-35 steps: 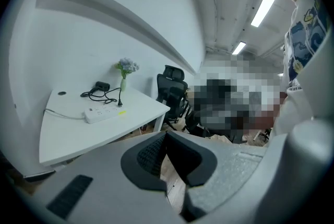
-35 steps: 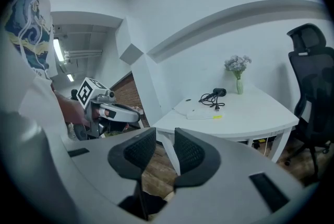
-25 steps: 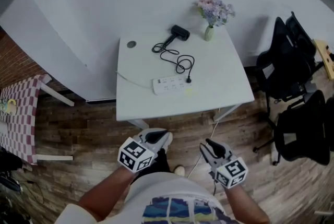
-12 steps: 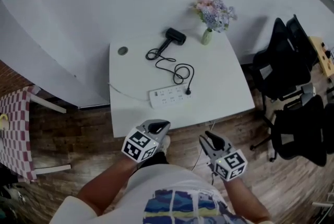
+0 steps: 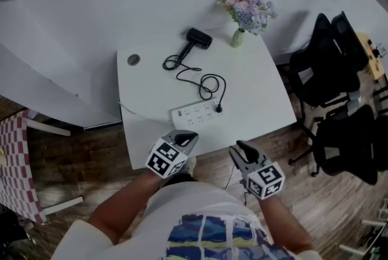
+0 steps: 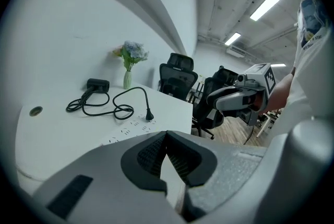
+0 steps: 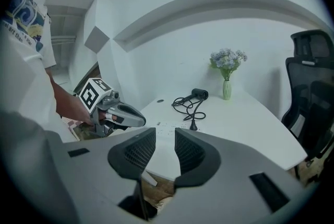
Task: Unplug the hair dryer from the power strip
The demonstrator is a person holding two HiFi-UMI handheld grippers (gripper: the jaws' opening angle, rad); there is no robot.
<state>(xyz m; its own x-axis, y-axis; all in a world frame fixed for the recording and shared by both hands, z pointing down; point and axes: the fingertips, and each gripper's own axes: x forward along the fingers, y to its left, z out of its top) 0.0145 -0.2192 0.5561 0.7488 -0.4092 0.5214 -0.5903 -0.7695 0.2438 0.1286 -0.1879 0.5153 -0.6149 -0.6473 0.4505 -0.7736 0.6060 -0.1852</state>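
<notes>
Jaws of the left gripper (image 5: 183,137) are together, and those of the right gripper (image 5: 242,148), empty, have just been opening; well ahead of both, the hair dryer (image 5: 198,38) lies plugged into the power strip (image 5: 194,113) on the worktop (image 5: 257,86).

Dim, even light, fisheye edges, perhaps slight blur

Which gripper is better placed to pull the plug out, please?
Probably the right gripper: its empty jaws have just opened wider, and the plug sits at the power strip's right end. The left gripper is shut.
</notes>
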